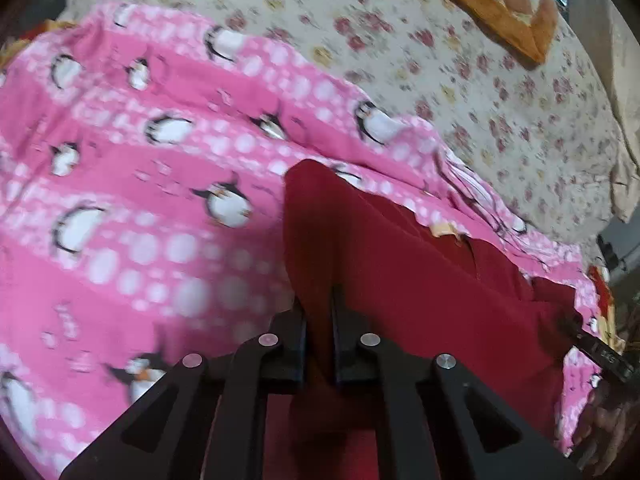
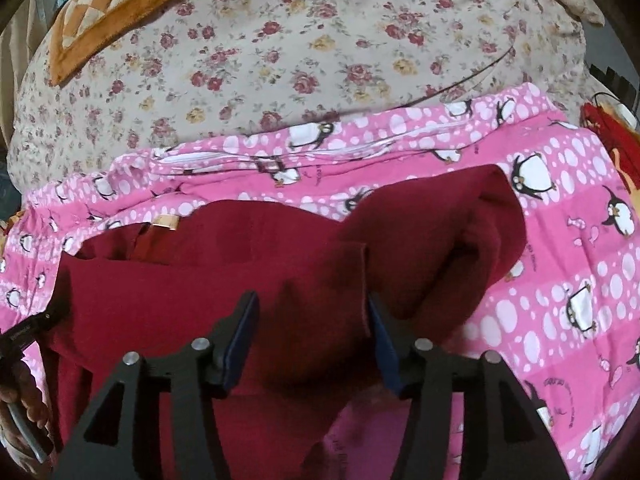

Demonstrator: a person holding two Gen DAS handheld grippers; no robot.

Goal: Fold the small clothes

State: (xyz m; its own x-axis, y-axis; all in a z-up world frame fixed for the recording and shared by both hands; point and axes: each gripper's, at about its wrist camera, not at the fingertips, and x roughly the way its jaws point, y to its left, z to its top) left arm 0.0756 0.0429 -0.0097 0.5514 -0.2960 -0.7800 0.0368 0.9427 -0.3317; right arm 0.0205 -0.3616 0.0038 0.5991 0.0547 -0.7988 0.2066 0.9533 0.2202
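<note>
Penguin blanket (image 2: 560, 264) under red garment (image 2: 224, 280), floral sheet (image 2: 320, 52) beyond

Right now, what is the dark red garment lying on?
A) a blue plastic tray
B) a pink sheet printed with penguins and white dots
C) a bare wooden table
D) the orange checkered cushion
B: the dark red garment is spread over the pink penguin-print sheet, which borders it on several sides in both wrist views.

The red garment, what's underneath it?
The red garment lies on a pink penguin-print cloth, which rests on a floral bedsheet. Anything directly under the garment's middle is covered.
</note>
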